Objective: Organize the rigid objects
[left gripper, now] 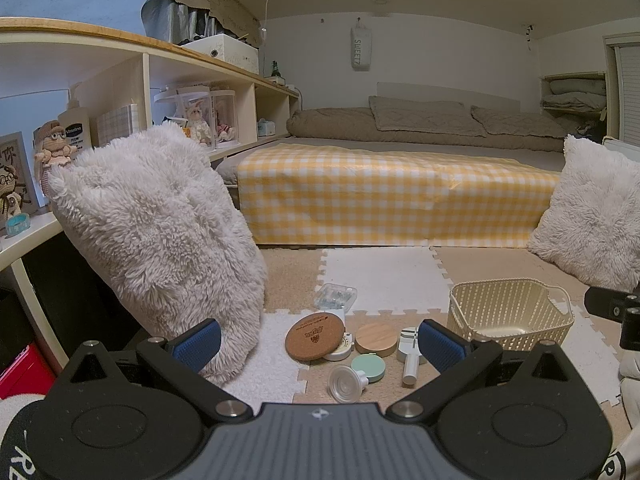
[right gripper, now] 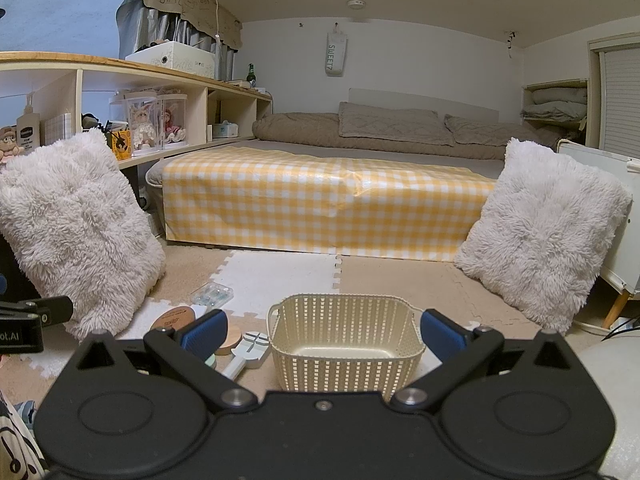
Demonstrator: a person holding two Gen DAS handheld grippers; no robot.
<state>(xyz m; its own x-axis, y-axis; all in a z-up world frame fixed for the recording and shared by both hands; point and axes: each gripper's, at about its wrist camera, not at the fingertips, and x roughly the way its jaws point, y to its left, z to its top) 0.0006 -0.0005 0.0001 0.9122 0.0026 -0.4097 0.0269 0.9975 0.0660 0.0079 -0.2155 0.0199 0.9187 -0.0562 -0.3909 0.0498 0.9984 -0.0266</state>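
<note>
On the floor mat lies a cluster of small items: a cork coaster (left gripper: 315, 336), a wooden round lid (left gripper: 375, 339), a mint round case (left gripper: 368, 367), a clear plastic funnel part (left gripper: 346, 383), a white handled tool (left gripper: 411, 354) and a clear plastic box (left gripper: 335, 297). A cream woven basket (left gripper: 508, 314) stands empty to their right. My left gripper (left gripper: 320, 344) hangs open above the cluster, holding nothing. My right gripper (right gripper: 323, 334) is open, with the basket (right gripper: 344, 344) between its fingers' line of sight and nothing held.
A fluffy white cushion (left gripper: 156, 244) leans at the left against a shelf unit (left gripper: 120, 80). Another cushion (right gripper: 540, 236) leans at the right. A bed with yellow checked cover (left gripper: 396, 196) lies behind. Puzzle foam mats (left gripper: 384, 280) cover the floor.
</note>
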